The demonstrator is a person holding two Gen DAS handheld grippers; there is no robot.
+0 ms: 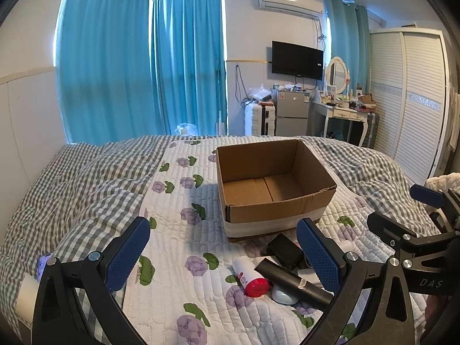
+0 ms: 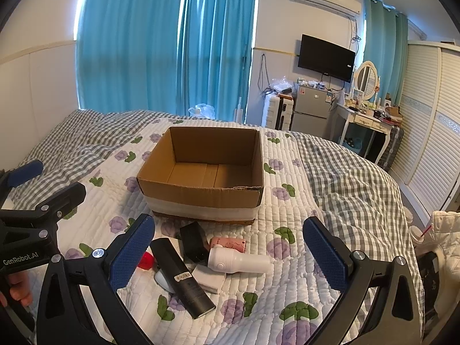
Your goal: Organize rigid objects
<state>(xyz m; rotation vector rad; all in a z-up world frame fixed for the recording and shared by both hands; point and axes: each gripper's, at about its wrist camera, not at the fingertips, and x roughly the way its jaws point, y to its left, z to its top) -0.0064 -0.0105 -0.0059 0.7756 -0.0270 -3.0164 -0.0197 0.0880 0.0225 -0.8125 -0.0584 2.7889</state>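
Note:
An open, empty cardboard box (image 1: 276, 184) (image 2: 207, 166) stands on the quilted bed. In front of it lies a pile: a long black cylinder (image 1: 293, 280) (image 2: 181, 276), a white bottle with a red cap (image 1: 248, 276), a black block (image 1: 284, 250) (image 2: 193, 243), a white handheld device (image 2: 238, 261), a pink item (image 2: 230, 243), a pale blue mouse (image 1: 283, 294) and a white box (image 2: 208, 279). My left gripper (image 1: 224, 256) is open above the quilt, left of the pile. My right gripper (image 2: 228, 258) is open over the pile, holding nothing.
The bed carries a flowered white quilt (image 2: 287, 302) and a grey checked duvet (image 1: 86, 178). A phone (image 1: 43, 264) lies at the left edge. A white jacket (image 2: 442, 235) is at the right. A fridge, dressing table and wardrobe stand beyond the bed.

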